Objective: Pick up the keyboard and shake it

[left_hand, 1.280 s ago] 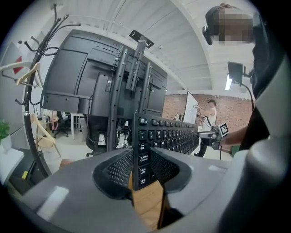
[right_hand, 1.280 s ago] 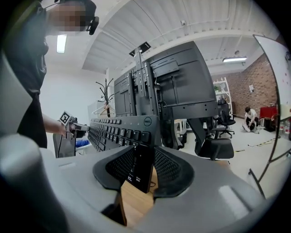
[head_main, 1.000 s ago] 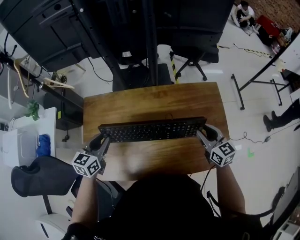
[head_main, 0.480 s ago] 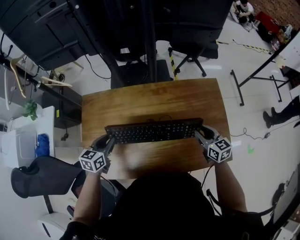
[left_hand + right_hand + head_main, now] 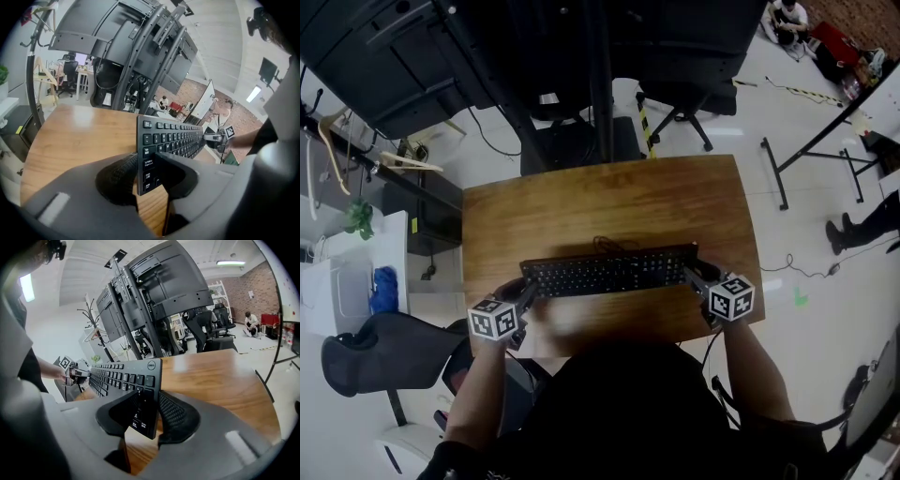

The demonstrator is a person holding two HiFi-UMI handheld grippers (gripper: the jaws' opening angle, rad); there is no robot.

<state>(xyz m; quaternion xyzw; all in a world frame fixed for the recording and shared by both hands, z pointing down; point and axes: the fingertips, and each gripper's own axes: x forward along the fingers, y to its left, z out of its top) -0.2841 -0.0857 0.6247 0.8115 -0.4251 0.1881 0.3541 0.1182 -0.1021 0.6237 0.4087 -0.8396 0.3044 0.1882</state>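
A keyboard (image 5: 609, 272) is held over the near half of a table (image 5: 600, 202), its left end clamped between the jaws of the left gripper (image 5: 525, 291) and its right end between those of the right gripper (image 5: 694, 277). Behind the table stands a monitor rig (image 5: 600, 66). A chair (image 5: 384, 352) sits off the table's near-left corner.

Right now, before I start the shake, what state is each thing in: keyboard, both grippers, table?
black keyboard: lifted off the table, keys up, gripped at both ends.
left gripper: jaws shut on the keyboard's left end.
right gripper: jaws shut on the keyboard's right end.
brown wooden table: below the keyboard, apparently not touching it.
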